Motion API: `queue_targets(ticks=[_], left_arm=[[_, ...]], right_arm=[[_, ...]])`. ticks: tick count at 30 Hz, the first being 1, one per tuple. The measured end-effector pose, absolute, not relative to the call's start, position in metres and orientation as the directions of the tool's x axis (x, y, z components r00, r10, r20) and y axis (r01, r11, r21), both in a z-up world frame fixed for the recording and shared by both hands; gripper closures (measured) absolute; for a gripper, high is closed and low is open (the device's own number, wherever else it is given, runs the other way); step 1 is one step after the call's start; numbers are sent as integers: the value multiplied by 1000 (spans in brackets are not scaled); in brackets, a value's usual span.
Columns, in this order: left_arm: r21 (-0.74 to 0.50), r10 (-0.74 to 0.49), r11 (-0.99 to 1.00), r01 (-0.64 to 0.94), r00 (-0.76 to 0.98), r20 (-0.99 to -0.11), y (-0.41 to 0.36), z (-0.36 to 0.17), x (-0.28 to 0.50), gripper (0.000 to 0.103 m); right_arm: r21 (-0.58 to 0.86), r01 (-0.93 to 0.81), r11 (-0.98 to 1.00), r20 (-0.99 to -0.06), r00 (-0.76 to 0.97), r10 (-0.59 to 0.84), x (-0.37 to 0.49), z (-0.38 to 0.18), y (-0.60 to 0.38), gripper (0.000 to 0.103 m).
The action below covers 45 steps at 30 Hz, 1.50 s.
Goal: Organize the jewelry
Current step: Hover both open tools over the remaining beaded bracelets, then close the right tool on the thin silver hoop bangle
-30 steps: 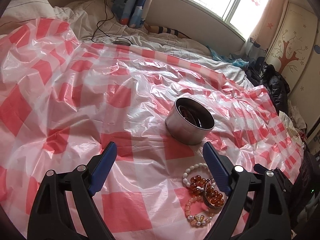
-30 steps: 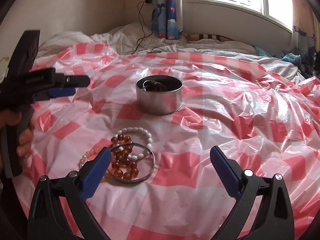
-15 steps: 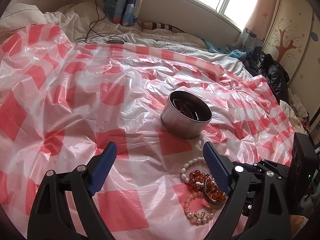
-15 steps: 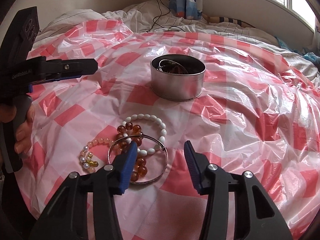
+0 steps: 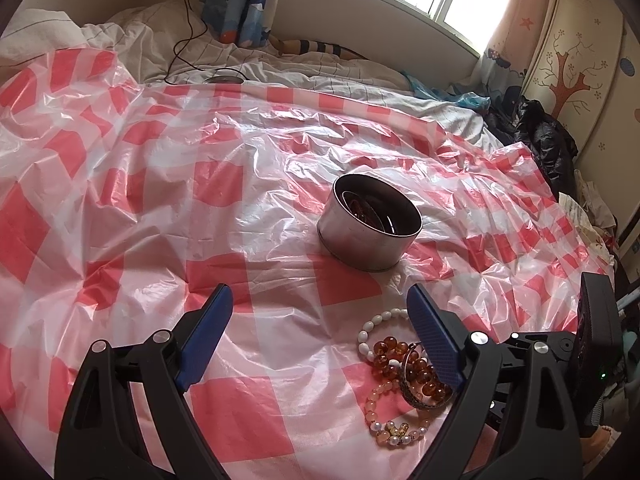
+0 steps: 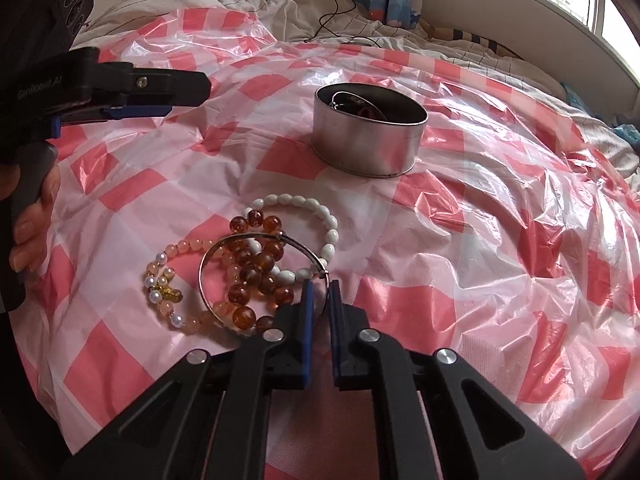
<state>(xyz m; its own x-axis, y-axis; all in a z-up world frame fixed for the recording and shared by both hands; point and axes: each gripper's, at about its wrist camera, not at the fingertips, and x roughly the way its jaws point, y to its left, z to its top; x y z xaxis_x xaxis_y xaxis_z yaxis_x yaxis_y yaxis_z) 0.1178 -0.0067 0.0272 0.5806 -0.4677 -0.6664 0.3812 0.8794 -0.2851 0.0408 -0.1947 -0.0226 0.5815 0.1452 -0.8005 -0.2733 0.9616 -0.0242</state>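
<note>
On a bed covered with a red-and-white checked plastic sheet (image 6: 460, 248), the right gripper (image 6: 319, 285) has its jaws nearly closed on a thin metal bangle (image 6: 256, 236) among beaded bracelets (image 6: 256, 264) just before a round tin (image 6: 368, 136). The left gripper (image 5: 316, 308), lettered "GenRobot.AI", stands wide open, holding nothing.

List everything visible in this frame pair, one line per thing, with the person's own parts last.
Tin: one, silver, mid-sheet, jewelry inside.
White bead bracelet: one, nearest the tin.
Amber bead bracelet: one, brown-orange, in the pile.
Metal bangle: one, silver, lying over the amber beads.
Pink and pearl bracelet: one, pile's left edge in the right wrist view.
Plastic sheet: one, red-white check, over the bed.
Curtain: blue, by the window.
Cable: black, on white bedding.
Left tool: open, empty.
Right tool: just closed onto the bangle's rim.
Hand: holding the left tool's grip.
</note>
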Motion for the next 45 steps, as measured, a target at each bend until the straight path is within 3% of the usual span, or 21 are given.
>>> queue_targets(ticks=[9, 12, 13, 14, 15, 18, 23, 27, 30, 34, 45], left_arm=[[-244, -450, 882, 402, 569, -688, -14, 24, 116, 18], [-243, -449, 882, 404, 565, -692, -15, 23, 117, 18], [-242, -448, 882, 403, 565, -693, -15, 23, 117, 18], [-242, -447, 883, 402, 565, -694, -15, 23, 117, 18], [-242, -447, 883, 402, 564, -694, -15, 23, 117, 18], [-240, -447, 883, 403, 565, -694, -16, 23, 117, 18], [-235, -448, 881, 411, 562, -695, -18, 22, 116, 18], [-234, -449, 880, 414, 562, -695, -18, 22, 116, 18], [-230, -446, 880, 415, 559, -699, -19, 21, 116, 18], [-230, -443, 882, 412, 558, -701, -18, 21, 117, 18], [-260, -508, 812, 523, 414, -755, -35, 4, 112, 18]], right_arm=[[56, -189, 980, -772, 614, 162, 42, -6, -226, 99], [150, -196, 969, -754, 611, 240, 44, -5, -233, 98], [189, -197, 962, -752, 601, 271, 46, -6, -235, 81], [205, -195, 959, -749, 599, 282, 47, -6, -235, 39], [209, -197, 958, -741, 607, 286, 46, -6, -235, 28], [160, -239, 958, -756, 594, 275, 47, -6, -223, 33], [67, -270, 961, -788, 577, 217, 53, -14, -210, 64], [-6, -317, 948, -813, 554, 180, 58, -23, -199, 72], [-98, -361, 927, -819, 559, 131, 55, -27, -184, 96], [-143, -344, 928, -803, 588, 94, 46, -22, -185, 97], [-3, -131, 991, -779, 622, 80, 37, -1, -256, 97]])
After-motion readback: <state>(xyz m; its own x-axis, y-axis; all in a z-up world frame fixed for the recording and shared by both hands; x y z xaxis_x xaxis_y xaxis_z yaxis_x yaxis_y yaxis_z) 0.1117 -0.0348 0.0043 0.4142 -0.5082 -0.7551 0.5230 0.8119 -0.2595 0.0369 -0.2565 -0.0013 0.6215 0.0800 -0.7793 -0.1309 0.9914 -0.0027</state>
